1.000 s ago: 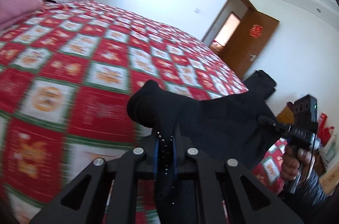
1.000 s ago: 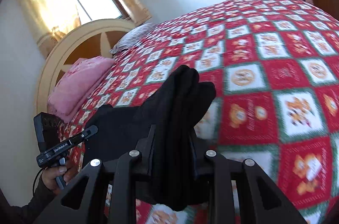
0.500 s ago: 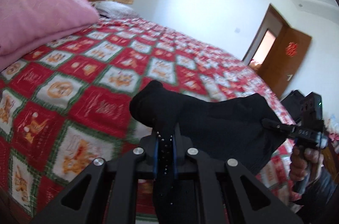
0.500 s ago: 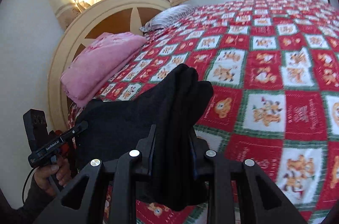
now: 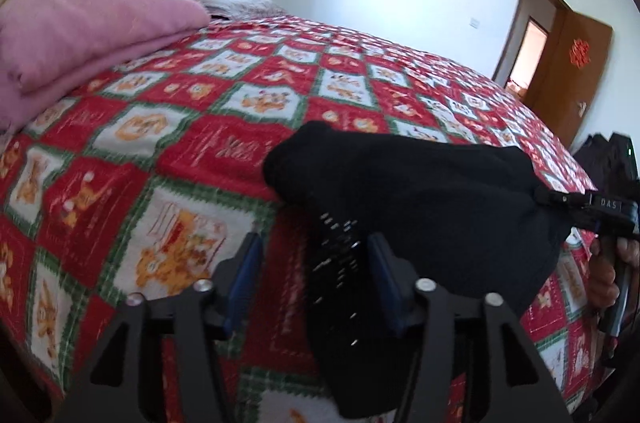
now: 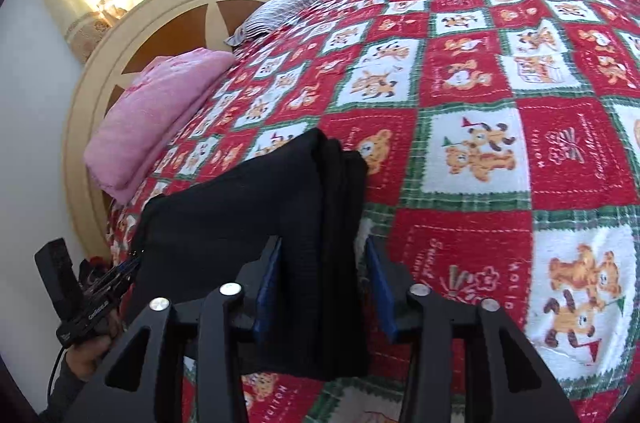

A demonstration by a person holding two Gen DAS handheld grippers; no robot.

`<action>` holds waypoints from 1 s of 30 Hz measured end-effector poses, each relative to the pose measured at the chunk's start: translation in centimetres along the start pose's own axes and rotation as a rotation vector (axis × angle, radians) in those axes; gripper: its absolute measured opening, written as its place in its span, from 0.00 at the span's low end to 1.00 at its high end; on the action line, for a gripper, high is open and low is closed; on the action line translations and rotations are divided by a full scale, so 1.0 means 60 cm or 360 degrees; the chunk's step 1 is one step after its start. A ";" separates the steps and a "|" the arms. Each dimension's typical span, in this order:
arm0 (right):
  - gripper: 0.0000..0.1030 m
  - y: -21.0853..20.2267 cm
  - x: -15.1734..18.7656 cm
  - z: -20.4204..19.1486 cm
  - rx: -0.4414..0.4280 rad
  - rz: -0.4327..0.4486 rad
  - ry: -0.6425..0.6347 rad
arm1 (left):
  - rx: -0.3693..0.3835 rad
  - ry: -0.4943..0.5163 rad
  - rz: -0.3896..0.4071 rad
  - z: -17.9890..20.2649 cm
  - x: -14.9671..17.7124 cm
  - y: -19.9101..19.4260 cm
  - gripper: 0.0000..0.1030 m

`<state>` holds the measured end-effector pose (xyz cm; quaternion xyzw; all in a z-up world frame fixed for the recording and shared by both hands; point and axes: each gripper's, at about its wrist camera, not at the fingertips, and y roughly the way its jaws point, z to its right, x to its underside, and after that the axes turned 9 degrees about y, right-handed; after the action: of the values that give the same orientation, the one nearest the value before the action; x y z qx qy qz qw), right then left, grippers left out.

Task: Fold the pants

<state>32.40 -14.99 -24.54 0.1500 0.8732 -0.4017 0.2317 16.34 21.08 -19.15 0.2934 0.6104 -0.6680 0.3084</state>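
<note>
Left wrist view: we look across the red patchwork bedspread (image 5: 192,159), and the folded black pants (image 5: 420,191) hang between our two tools at about 4 o'clock from the frame's centre, low over the near edge of the bed. A pink folded blanket (image 5: 80,35) lies at 10 o'clock by the headboard.

We judge this the set-down step: the pants look already folded into a thick bundle. The left gripper (image 5: 316,275) is opening, its blue pads standing clear of the cloth that drapes between them. The right gripper (image 6: 324,275) is opening too, with the stacked layers between its pads and the right pad plainly off the fabric.

The bundle's long axis runs from one gripper to the other, along the bed's near edge, roughly 9 to 3 o'clock here.

Next, we judge, both tools must back straight off without snagging the layers.
</note>
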 end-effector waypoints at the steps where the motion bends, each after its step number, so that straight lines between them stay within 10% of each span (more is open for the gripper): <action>1: 0.46 -0.002 0.001 0.004 -0.0006 0.0006 0.0013 | 0.0000 -0.0003 -0.0001 -0.001 0.002 -0.003 0.58; 21: 0.58 -0.047 0.019 0.015 0.0171 0.0143 0.0091 | -0.0124 0.0118 0.0025 0.030 -0.010 -0.056 0.60; 30: 0.62 -0.197 0.077 -0.074 0.0310 0.0364 -0.0126 | -0.0094 0.0138 0.0211 0.071 -0.036 -0.175 0.92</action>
<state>21.94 -18.66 -16.95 0.2543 0.7975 -0.4610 0.2946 9.58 17.61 -10.49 0.3527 0.6218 -0.6144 0.3339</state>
